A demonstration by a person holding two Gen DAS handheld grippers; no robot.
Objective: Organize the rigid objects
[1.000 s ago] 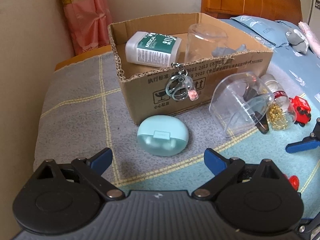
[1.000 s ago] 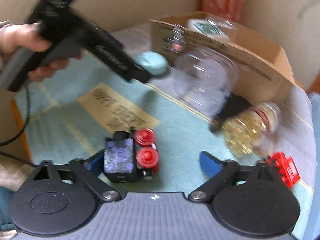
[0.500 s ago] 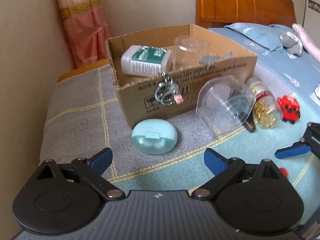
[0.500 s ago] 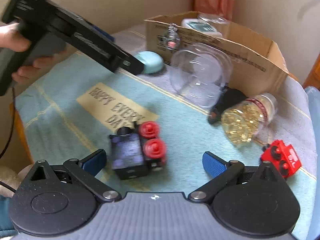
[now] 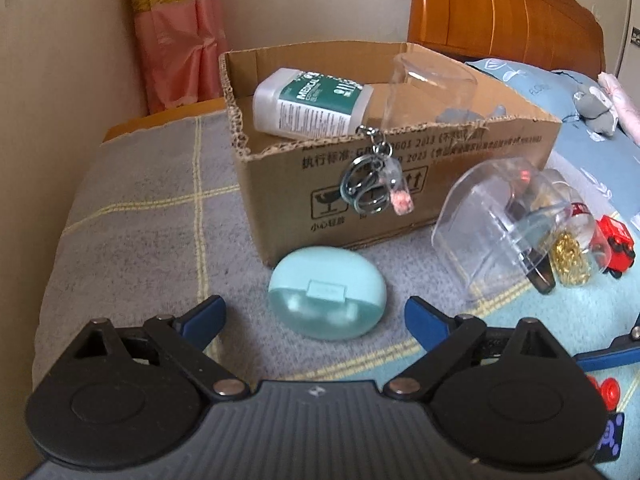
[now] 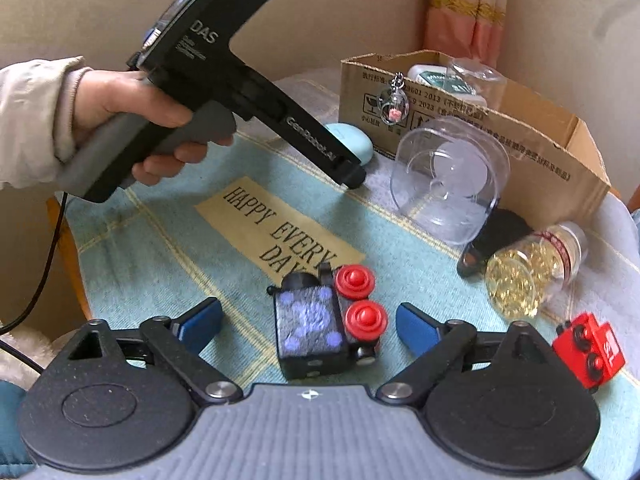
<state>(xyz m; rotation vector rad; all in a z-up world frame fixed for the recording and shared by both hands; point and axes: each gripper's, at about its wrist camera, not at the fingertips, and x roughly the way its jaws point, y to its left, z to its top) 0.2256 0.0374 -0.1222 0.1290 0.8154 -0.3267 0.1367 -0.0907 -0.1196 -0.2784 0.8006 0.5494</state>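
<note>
The left tool (image 5: pixel 316 314) points steeply down over the worktop (image 5: pixel 132 232), its jaws wide but just closing a little, with the mint-green oval case (image 5: pixel 327 294) lying between the blue fingertips (image 5: pixel 204 316), untouched by either pad. In the right wrist view a hand (image 6: pixel 132 120) in a beige sleeve grips that tool's grey handle, body slanting down toward the case. The right tool (image 6: pixel 310 326) is angled down likewise, jaws wide and also just narrowing, straddling the black toy train with red wheels (image 6: pixel 320 320) without pressing on it. Behind stands the cardboard box (image 5: pixel 460 184), holding a white bottle with a green label (image 5: pixel 312 100) and a clear cup (image 5: pixel 432 84); a keyring (image 5: pixel 372 188) hangs over its front wall. A clear plastic tub (image 6: pixel 448 176) lies on its side beside the box, near a jar of yellow capsules (image 6: pixel 528 272) and a red toy car (image 6: pixel 588 352).
</note>
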